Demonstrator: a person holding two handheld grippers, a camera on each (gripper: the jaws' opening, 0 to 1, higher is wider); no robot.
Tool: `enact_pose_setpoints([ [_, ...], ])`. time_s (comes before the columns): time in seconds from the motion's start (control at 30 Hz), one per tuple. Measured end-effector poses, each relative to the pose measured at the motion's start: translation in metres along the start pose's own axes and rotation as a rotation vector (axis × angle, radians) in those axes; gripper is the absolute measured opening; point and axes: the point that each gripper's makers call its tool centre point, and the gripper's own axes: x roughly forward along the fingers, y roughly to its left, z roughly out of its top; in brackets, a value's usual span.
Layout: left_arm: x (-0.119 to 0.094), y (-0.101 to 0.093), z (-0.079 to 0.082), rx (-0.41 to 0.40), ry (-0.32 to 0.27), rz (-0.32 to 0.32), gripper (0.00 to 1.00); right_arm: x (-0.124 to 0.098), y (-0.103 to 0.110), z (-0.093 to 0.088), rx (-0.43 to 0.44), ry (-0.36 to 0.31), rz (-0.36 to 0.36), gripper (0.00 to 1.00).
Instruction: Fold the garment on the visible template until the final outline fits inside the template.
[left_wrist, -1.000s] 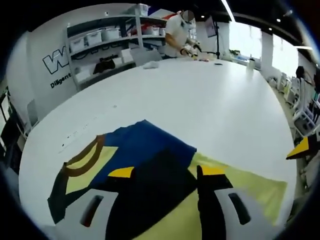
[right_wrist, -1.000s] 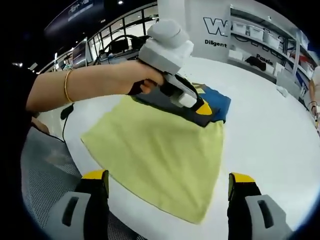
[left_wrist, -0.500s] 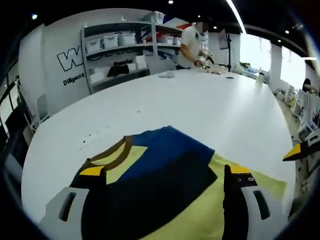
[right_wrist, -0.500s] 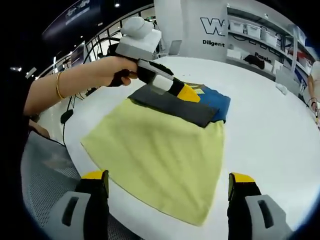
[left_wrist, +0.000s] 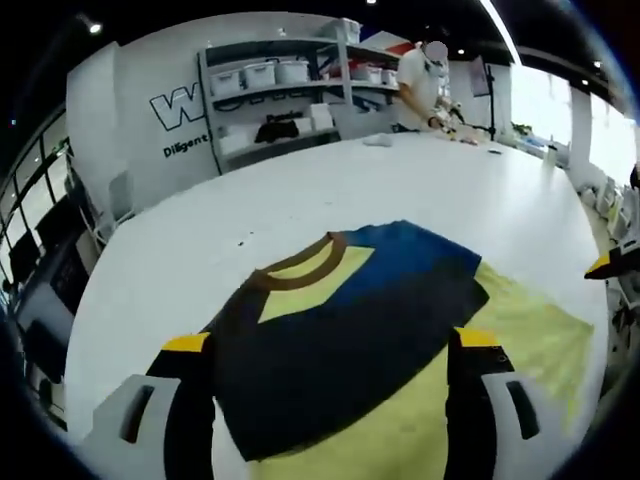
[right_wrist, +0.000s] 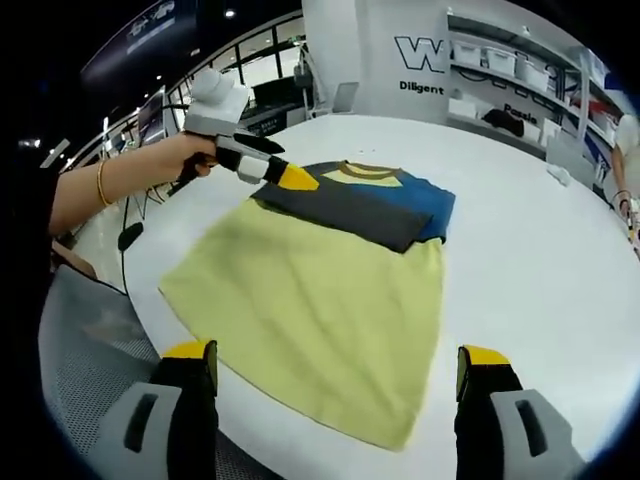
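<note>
**Both grippers spread wide and free of the folded garment**

In the left gripper view the yellow-tipped fingers (left_wrist: 186, 345) of the left gripper (left_wrist: 330, 342) stand far apart with nothing between them, raised over the garment (left_wrist: 350, 330). The garment lies flat on the white table (left_wrist: 400, 195), just ahead of the jaws: a dark grey band is folded across it, a blue panel sits beyond that, and a brown-trimmed collar (left_wrist: 300, 272) with a yellow patch inside it lies at the end away from the yellow lower part. The pale yellow lower part spreads to the right and toward the camera. A yellow tip of the other gripper shows at the right edge. Far across the table a person (left_wrist: 425, 85) stands by grey shelves (left_wrist: 280, 95) holding storage bins.

In the right gripper view the fingers (right_wrist: 190, 352) of the right gripper (right_wrist: 335, 355) are likewise spread wide and grip nothing, sitting near the table's edge on the yellow end of the garment (right_wrist: 320, 280). The yellow cloth widens toward this camera; the grey fold and blue panel lie across its far end, with the collar beyond. The left gripper (right_wrist: 290, 178), held in a hand (right_wrist: 175, 158) wearing a gold bangle, hangs just beside the grey fold's left corner; whether it touches the cloth cannot be told. No template outline can be made out on the table.
</note>
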Motion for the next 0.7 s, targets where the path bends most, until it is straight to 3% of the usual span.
enact_pose_setpoints([
  [0.1, -0.005, 0.021, -0.02, -0.026, 0.066, 0.052, 0.96, 0.0, 0.001, -0.001, -0.002, 0.002, 0.002, 0.99],
  [0.33, -0.013, 0.047, -0.041, -0.063, 0.088, 0.106, 0.87, -0.001, 0.002, 0.001, -0.018, -0.006, 0.0, 0.99],
  [0.6, -0.016, 0.063, -0.075, -0.131, 0.143, 0.116, 0.72, -0.002, 0.002, 0.001, -0.015, -0.009, 0.001, 0.99],
  [0.7, -0.019, 0.062, -0.08, -0.138, 0.138, 0.117, 0.61, -0.003, 0.002, 0.001, -0.016, -0.007, -0.001, 0.98],
])
